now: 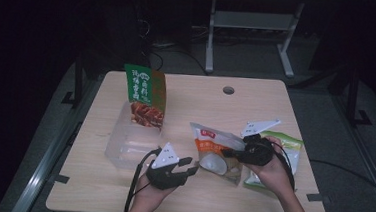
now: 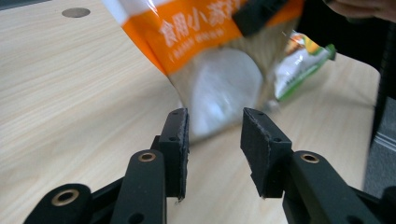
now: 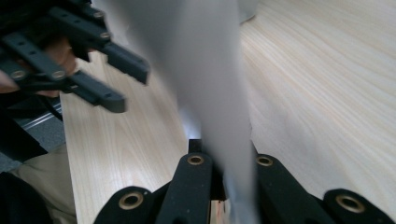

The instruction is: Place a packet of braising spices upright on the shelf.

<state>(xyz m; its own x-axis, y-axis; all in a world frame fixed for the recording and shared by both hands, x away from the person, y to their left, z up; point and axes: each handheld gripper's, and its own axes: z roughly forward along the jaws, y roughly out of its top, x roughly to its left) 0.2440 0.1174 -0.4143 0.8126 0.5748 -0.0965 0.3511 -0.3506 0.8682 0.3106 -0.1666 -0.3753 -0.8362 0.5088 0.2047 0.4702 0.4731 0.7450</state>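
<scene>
The right gripper (image 1: 229,153) is clenched on the orange and white bag (image 1: 215,150); in the right gripper view its two black jaws stand close together with the pale, blurred film of the bag (image 3: 219,84) pinched between them and rising straight up from them. In the high view this gripper holds the bag at the bag's right side, and the bag stretches away from it toward the left gripper (image 1: 187,167), with its lower end near the table (image 1: 256,98). The left gripper is released: in the left gripper view its jaws stand apart with nothing between them, and the bag (image 2: 205,56) hangs just beyond their tips, a little above them, without touching the pads. The same view shows one black jaw of the right gripper (image 2: 257,14) gripping the upper edge of the bag. From the right gripper view, the left gripper (image 3: 126,84) is seen to the left of the bag, near to it, its jaws spread. A green and white bag (image 1: 286,148) lies on the table under and behind the right hand (image 1: 271,172), on the far side of that gripper from the left one. Beyond the left gripper, a clear plastic box (image 1: 131,142) stands on the table, and a green packet (image 1: 144,95) stands upright in its far end.
</scene>
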